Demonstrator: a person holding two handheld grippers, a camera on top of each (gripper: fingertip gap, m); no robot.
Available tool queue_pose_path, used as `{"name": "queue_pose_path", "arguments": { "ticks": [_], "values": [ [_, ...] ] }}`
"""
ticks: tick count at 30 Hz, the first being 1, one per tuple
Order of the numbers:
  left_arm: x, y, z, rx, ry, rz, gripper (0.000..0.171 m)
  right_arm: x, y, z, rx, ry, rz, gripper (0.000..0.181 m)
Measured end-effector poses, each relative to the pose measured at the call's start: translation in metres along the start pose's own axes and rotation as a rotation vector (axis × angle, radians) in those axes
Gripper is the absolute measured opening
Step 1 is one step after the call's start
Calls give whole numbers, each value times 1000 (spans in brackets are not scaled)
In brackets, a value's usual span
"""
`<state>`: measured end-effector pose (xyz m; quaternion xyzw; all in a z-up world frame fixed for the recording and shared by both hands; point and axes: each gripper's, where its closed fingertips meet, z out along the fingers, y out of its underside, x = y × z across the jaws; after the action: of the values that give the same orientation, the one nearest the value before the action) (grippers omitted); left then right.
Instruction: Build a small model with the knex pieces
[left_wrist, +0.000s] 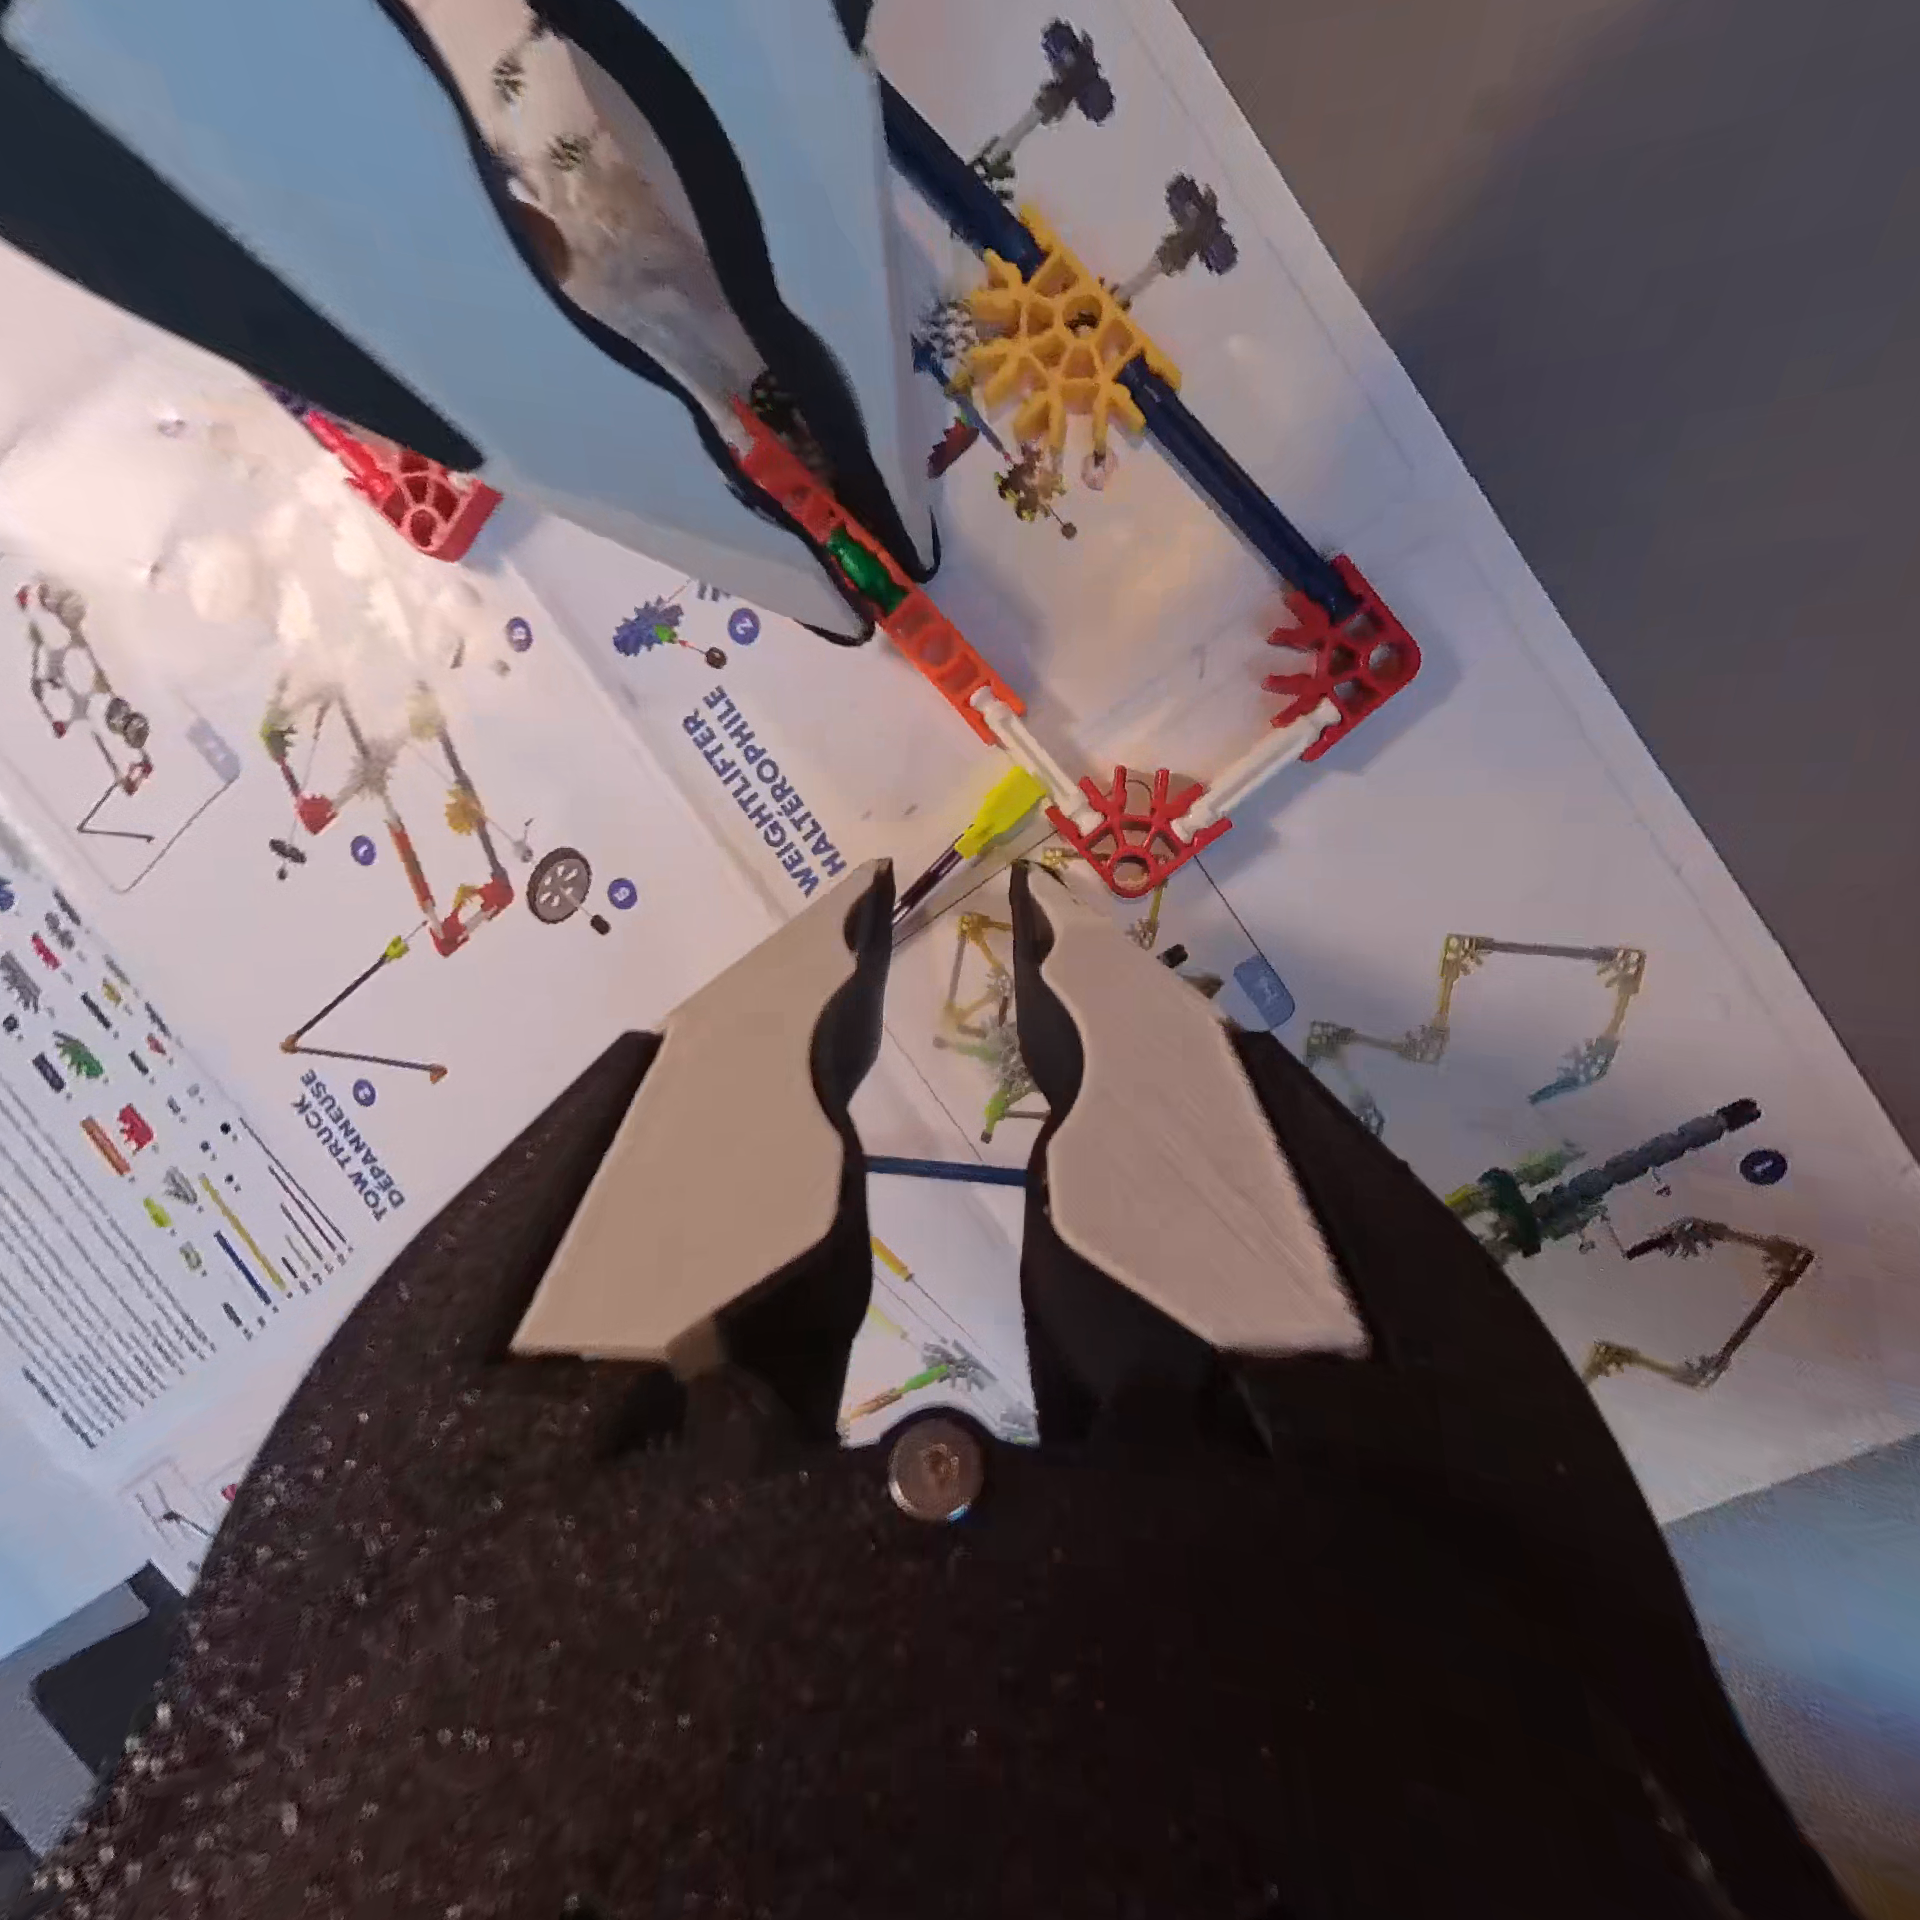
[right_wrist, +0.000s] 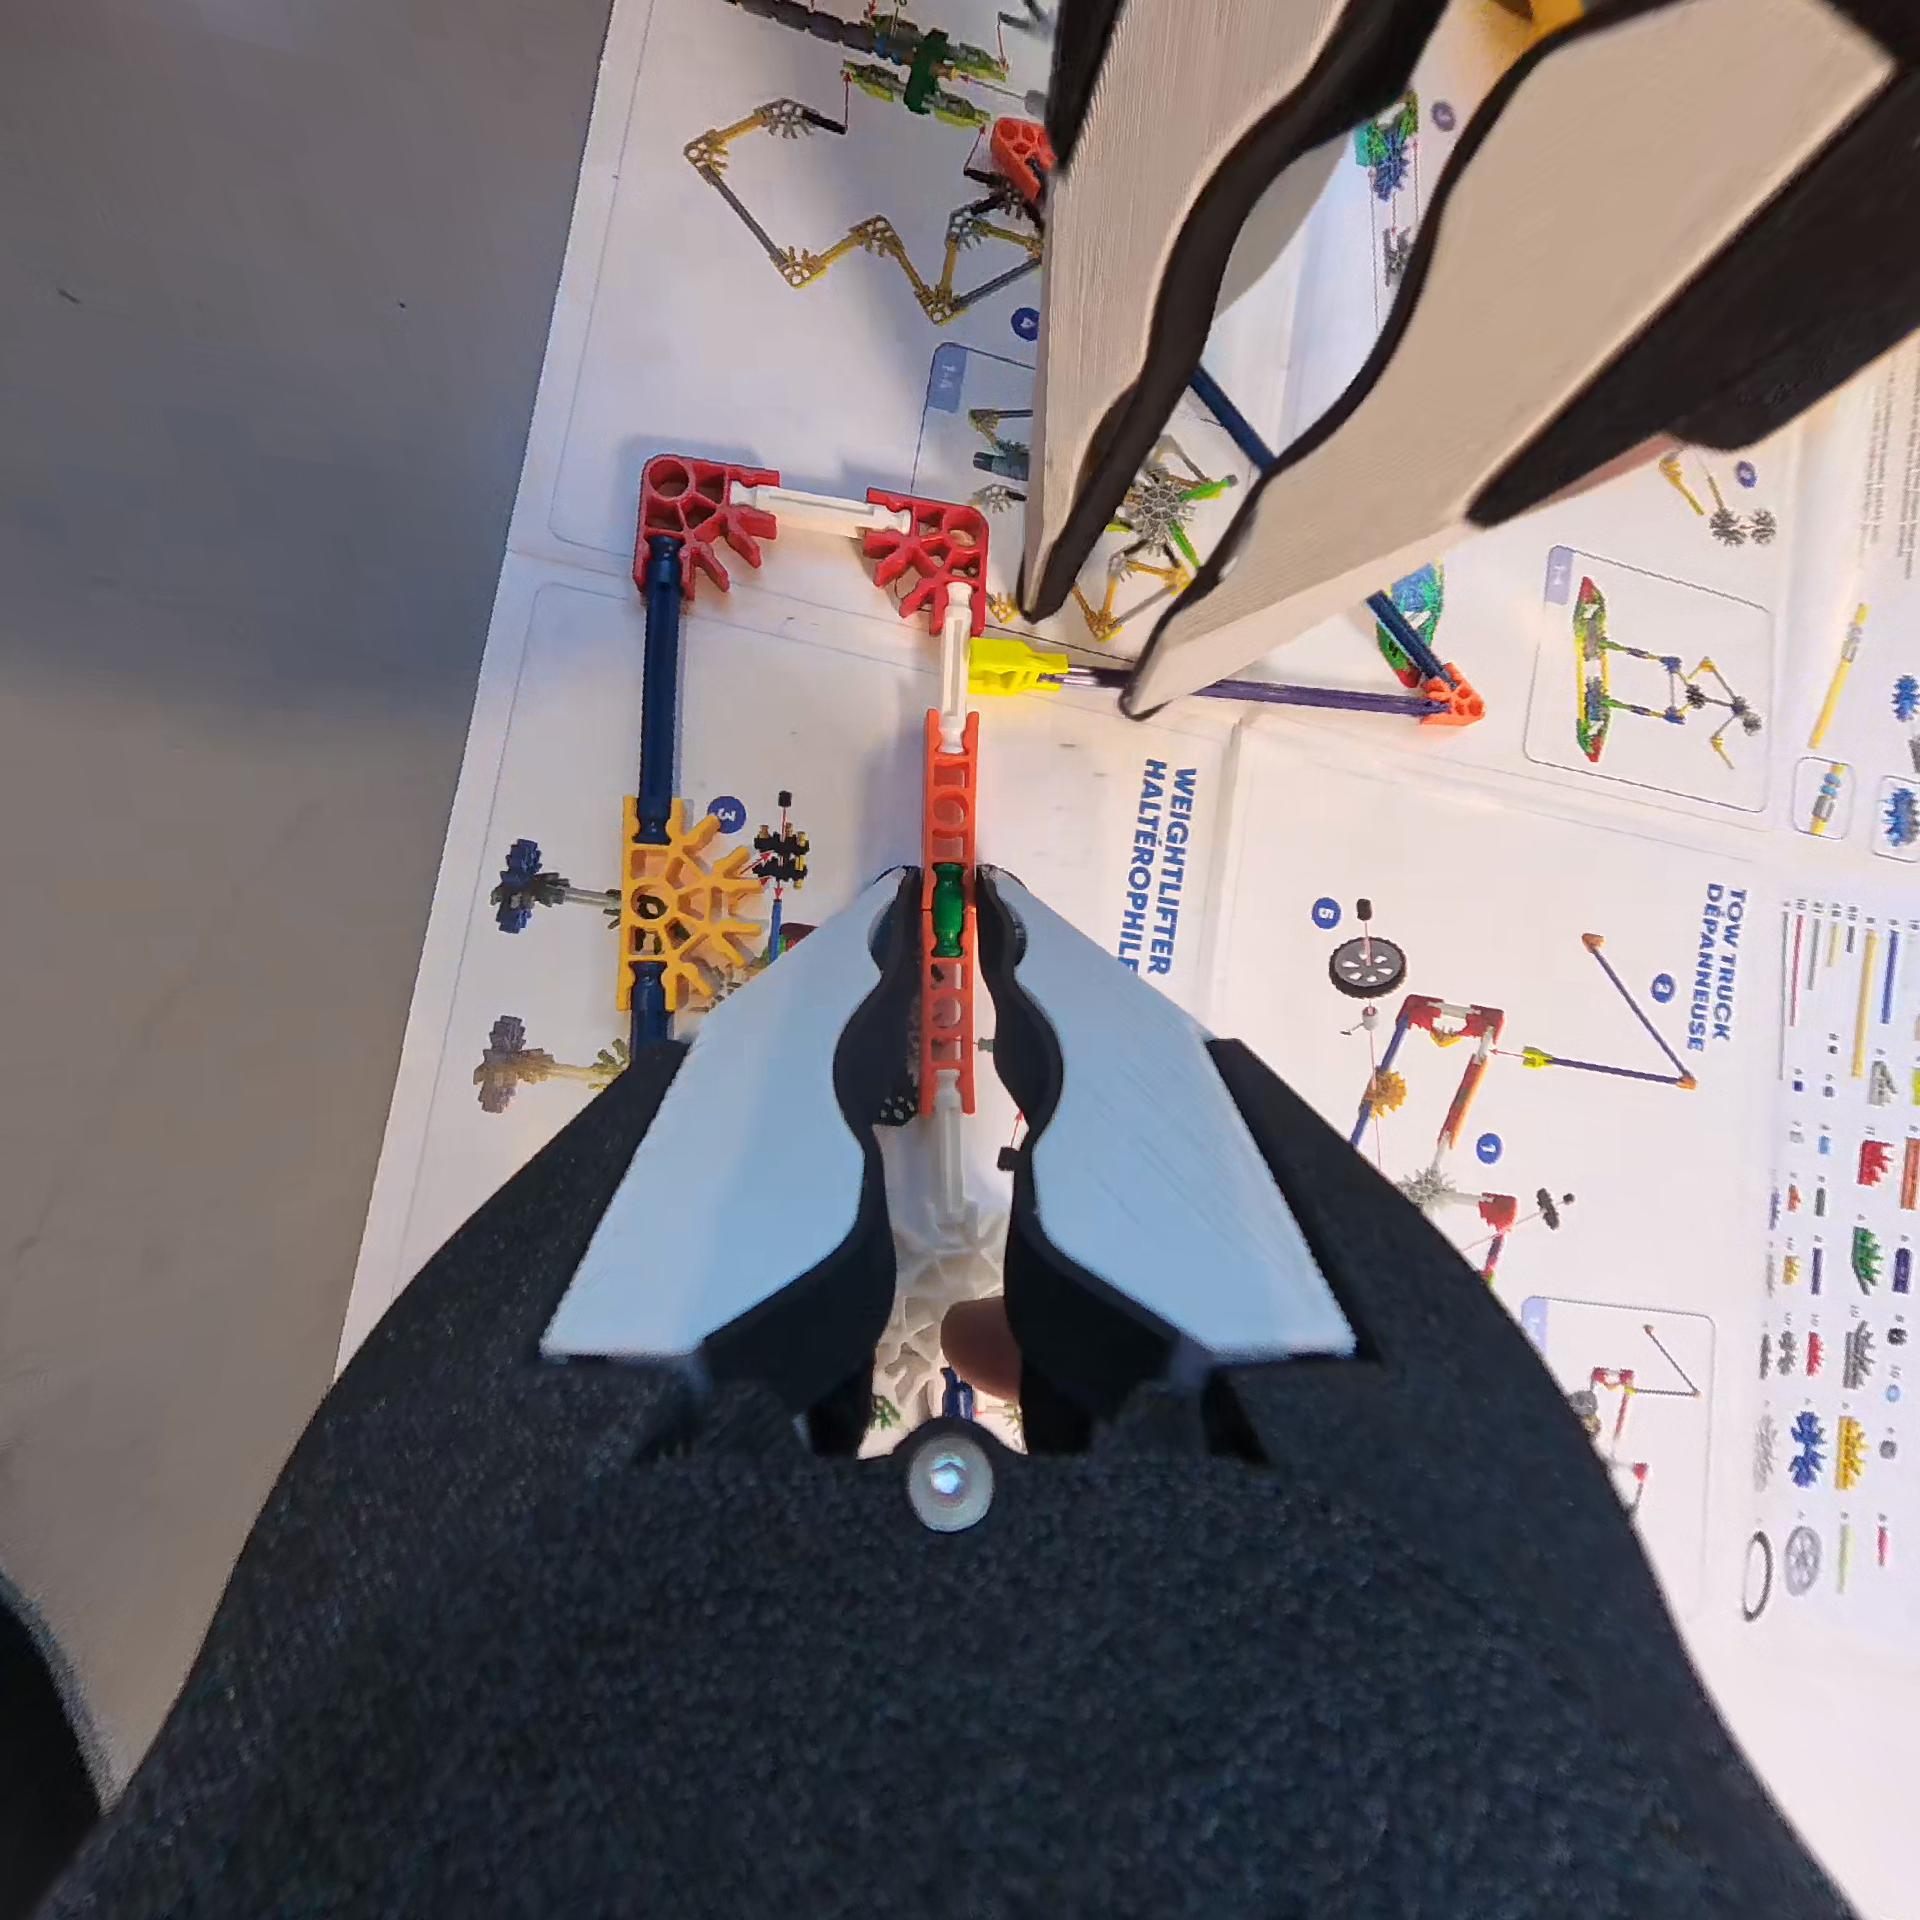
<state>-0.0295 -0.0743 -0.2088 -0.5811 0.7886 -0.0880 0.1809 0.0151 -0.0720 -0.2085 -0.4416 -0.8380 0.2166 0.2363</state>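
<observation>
Instruction sheet (right_wrist: 1351, 831): right tool (right_wrist: 948, 883) clamping orange connector (right_wrist: 951, 790)

Bright glare, wide-angle warp, blurred edges.

bare sheet (right_wrist: 821, 717) inside the rod frame (right_wrist: 661, 665), left tool (right_wrist: 1081, 655) crowding its yellow clip (right_wrist: 1006, 666) side

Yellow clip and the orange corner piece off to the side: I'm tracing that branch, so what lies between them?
A thin purple rod runs from the yellow clip to the orange corner piece, in the right wrist view.
</observation>
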Motion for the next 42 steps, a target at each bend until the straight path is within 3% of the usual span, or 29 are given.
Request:
{"name": "queue_pose_path", "arguments": {
  "ticks": [8,17,30,37,42],
  "values": [
    [9,-1,4,43,204,41,1,-1,1,-2,28,-6,4,9],
    [20,-6,4,43,325,134,1,-8,-2,-1,33,-59,-21,9],
    [34,-21,8,73,398,347,0,-14,-8,4,82,-157,8,9],
    [35,-22,8,78,374,268,0,-14,-7,4,84,-129,130,10],
    [37,-22,8,74,344,245,0,-15,-10,2,108,-137,87,13]
  ]
}}
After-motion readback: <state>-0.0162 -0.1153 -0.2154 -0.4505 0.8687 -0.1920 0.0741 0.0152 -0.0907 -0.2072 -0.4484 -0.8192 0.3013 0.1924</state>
